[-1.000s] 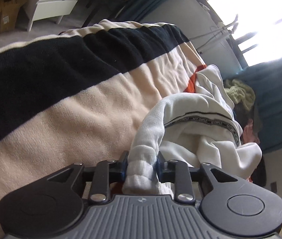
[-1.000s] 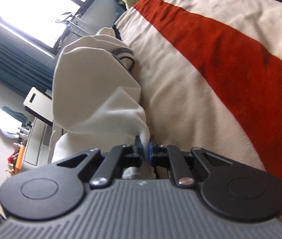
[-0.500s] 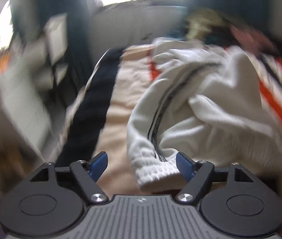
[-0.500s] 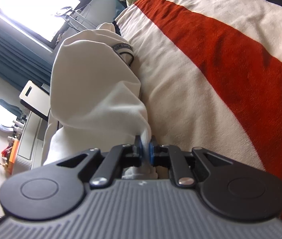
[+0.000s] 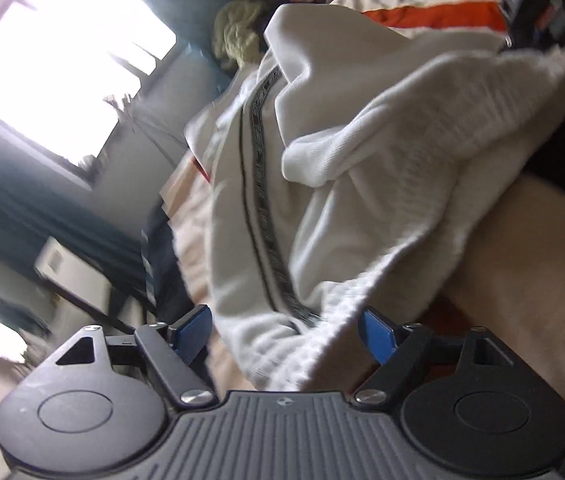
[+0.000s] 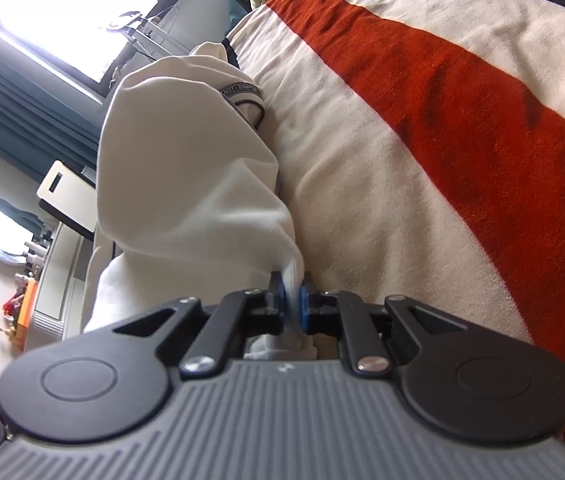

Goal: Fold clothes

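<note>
White garment [image 5: 322,208] between spread left tool [image 5: 286,330] pads.

The left tool [image 5: 284,330] stands with its blue pads [image 5: 190,330] spread wide, nothing pinched between them. The right tool [image 6: 291,300] is angled downward, its jaws nearly together and clamped on a fold of white cloth [image 6: 186,168].

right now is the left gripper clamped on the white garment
No, the left gripper stands open, its blue pads apart on either side of the white garment.
</note>
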A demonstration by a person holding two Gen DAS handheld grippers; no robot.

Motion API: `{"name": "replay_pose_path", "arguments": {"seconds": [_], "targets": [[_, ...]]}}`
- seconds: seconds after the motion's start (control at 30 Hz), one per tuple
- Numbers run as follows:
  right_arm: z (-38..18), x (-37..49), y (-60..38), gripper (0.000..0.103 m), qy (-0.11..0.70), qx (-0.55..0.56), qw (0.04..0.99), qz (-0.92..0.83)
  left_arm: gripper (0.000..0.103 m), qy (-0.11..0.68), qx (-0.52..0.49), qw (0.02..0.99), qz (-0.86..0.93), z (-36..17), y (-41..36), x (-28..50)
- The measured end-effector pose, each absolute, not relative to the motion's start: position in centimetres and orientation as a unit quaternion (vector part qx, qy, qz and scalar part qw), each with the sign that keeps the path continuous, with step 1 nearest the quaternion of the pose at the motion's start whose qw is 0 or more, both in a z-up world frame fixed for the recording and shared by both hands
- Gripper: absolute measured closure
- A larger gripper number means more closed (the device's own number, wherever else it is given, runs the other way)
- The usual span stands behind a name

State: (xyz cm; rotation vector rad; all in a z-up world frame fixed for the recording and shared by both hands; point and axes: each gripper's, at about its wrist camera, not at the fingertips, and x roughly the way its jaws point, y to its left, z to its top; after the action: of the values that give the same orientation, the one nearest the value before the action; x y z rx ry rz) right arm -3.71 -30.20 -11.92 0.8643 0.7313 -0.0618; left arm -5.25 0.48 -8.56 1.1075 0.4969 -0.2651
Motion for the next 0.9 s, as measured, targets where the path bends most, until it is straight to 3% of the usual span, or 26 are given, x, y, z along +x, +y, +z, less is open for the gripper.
{"name": "replay_pose_path", "arguments": {"seconds": [0.2, 0.27, 0.37, 0.6, 0.9], "targets": [[-12.0, -3.7, -30.1, 0.091, 0.347, 0.407, 0.844, -0.028, 0.059, 0.175, 0.592, 0.776, -0.128, -12.3, 0.6, -5.5], [-11.9, -3.7, -30.0, 0.091, 0.347, 0.405, 0.846, -0.028, 0.079, 0.179, 0.571, 0.791, -0.128, -11.9, 0.8, -5.3], [-12.0, -3.7, -29.9, 0.091, 0.349, 0.4, 0.847, -0.029, 0.092, 0.167, 0.527, 0.825, -0.112, -9.8, 1.5, -5.2], [-12.1, -3.5, -29.7, 0.09, 0.354, 0.394, 0.848, -0.027, 0.094, 0.166, 0.449, 0.872, -0.102, -5.4, 5.3, -4.6], [-11.9, -3.6, -29.1, 0.09, 0.362, 0.392, 0.846, -0.007, 0.091, 0.292, 0.421, 0.837, -0.194, -8.2, 10.1, -3.4]]}}
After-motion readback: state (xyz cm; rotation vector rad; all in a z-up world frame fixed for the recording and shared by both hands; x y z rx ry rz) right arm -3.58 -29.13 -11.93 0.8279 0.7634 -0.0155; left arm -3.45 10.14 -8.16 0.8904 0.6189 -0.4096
